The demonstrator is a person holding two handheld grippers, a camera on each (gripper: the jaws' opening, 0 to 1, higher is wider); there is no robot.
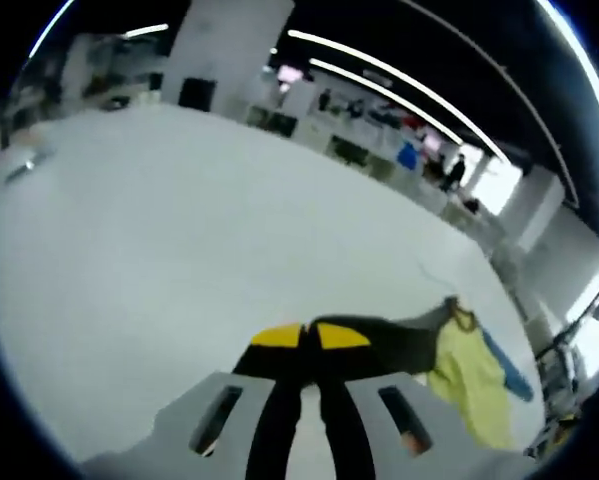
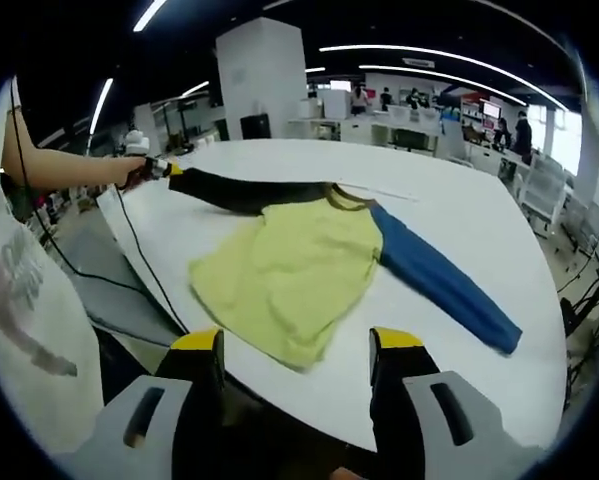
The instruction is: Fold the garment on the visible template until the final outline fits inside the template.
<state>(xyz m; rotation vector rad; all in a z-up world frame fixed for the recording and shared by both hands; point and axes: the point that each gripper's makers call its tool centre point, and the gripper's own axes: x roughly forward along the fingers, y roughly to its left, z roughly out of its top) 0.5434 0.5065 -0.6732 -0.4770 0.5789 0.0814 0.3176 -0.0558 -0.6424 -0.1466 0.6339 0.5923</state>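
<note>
Now the left gripper [image 1: 310, 336] is pinching the end of the dark sleeve [image 1: 384, 342], with its yellow tips pressed almost together on the cloth. In the left gripper view, lots of bare white table [image 1: 179, 230] is stretching out on the left, and the yellow shirt [image 1: 469, 375] is lying off to the right, near the table's far edge.

In the right gripper view, a person's arm [image 2: 69, 170] is reaching in from the left and holding the dark sleeve [image 2: 244, 190] out long toward the table's left edge. The yellow body of the shirt [image 2: 289, 270] is lying flat in the middle, with its bottom hem close to the near edge. The blue sleeve [image 2: 444, 285] is pointing off to the right, with open white table around it. The right gripper [image 2: 297, 345] is hanging wide open above the near edge, holding nothing.
</note>
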